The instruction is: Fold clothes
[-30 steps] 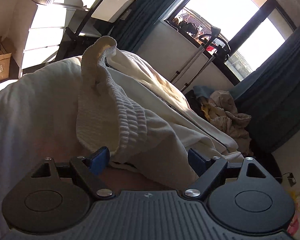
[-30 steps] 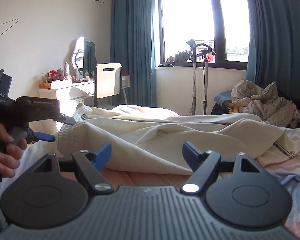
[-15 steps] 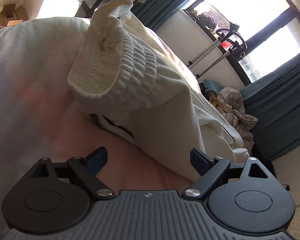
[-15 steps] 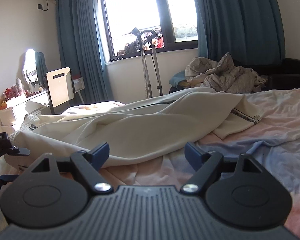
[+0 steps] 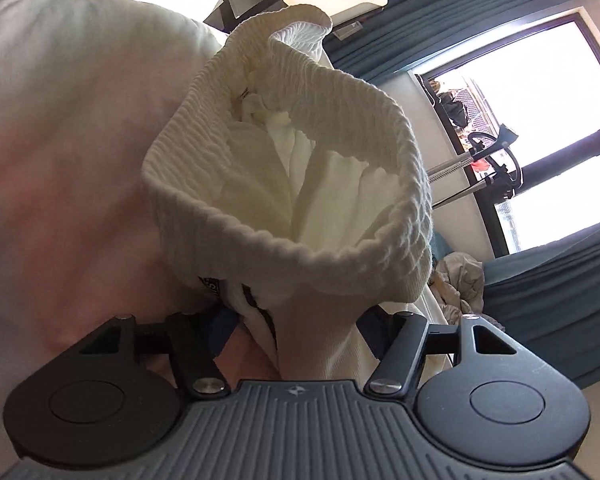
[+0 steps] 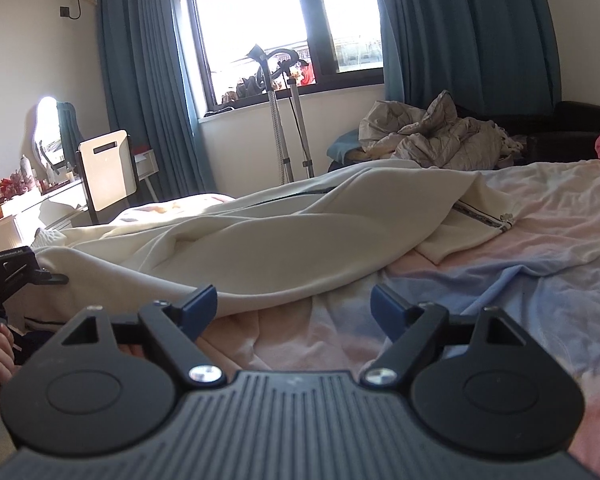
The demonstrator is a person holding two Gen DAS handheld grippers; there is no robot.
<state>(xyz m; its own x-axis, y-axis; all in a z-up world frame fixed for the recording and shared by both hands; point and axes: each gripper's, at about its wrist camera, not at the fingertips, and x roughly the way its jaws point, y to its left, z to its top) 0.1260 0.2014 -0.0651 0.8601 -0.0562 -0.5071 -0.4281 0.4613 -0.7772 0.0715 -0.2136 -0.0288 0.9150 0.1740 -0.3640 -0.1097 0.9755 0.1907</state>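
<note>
While my left gripper (image 5: 296,328) has its jaws spread around the cream trousers (image 5: 300,184), whose ribbed waistband gapes just ahead, my right gripper (image 6: 292,308) hovers with jaws spread over the bed (image 6: 500,280), the trouser legs lying beyond.

One cream trousers (image 6: 236,248), two grippers (image 6: 292,308), two crutches (image 6: 288,112)

Bright window (image 6: 288,20) between teal curtains (image 6: 148,80); crutches (image 6: 284,120) lean below.
</note>
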